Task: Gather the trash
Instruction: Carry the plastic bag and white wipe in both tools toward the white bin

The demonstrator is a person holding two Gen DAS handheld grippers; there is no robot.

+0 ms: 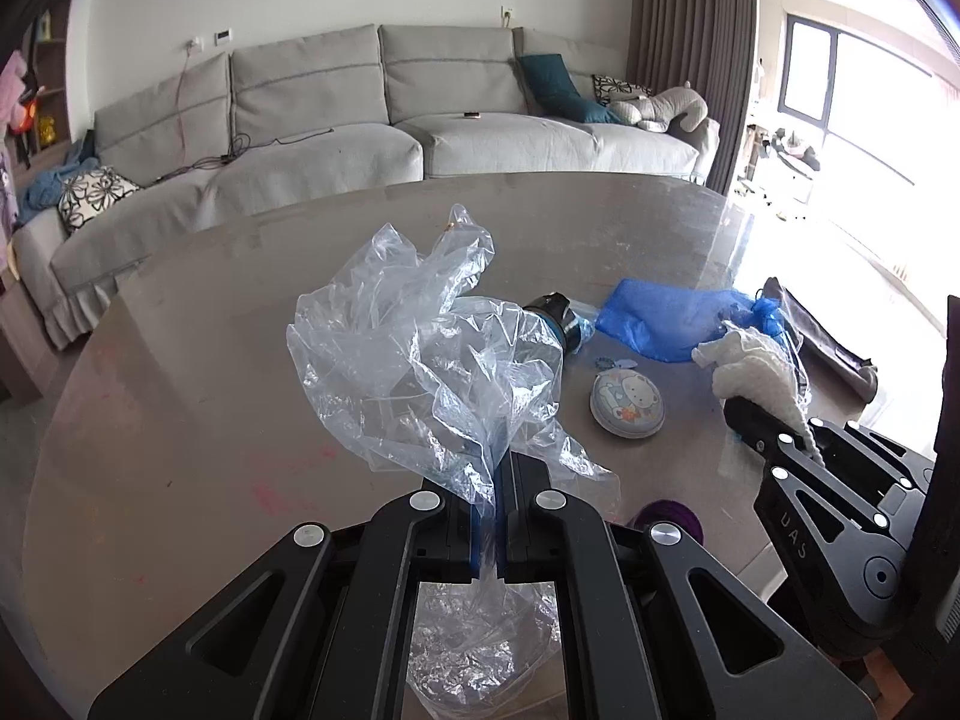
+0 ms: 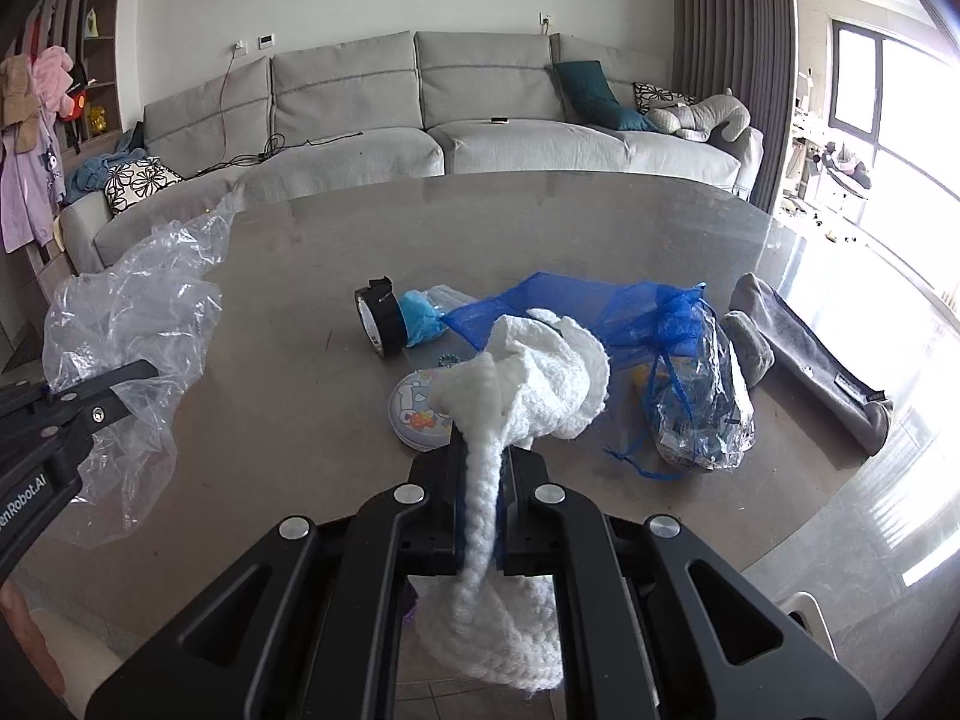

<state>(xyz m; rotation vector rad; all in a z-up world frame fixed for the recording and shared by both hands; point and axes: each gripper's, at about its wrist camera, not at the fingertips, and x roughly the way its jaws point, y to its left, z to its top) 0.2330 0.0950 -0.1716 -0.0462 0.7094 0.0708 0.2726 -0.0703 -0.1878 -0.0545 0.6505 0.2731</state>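
Note:
My left gripper (image 1: 501, 480) is shut on a crumpled clear plastic bag (image 1: 420, 354) and holds it above the round table (image 1: 210, 360); the bag also shows at the left of the right wrist view (image 2: 132, 324). My right gripper (image 2: 483, 474) is shut on a white knitted cloth (image 2: 534, 384), held above the table; it also shows at the right of the left wrist view (image 1: 756, 372). On the table lie a blue mesh bag (image 2: 576, 312), a clear wrapped packet (image 2: 702, 408), a black tape roll (image 2: 378, 324) and a round cartoon tin (image 1: 627, 402).
A grey pouch (image 2: 816, 360) lies at the table's right edge. A grey sofa (image 2: 420, 120) with cushions stands behind the table. A purple object (image 1: 672, 519) shows below my left gripper. Bright windows are at the right.

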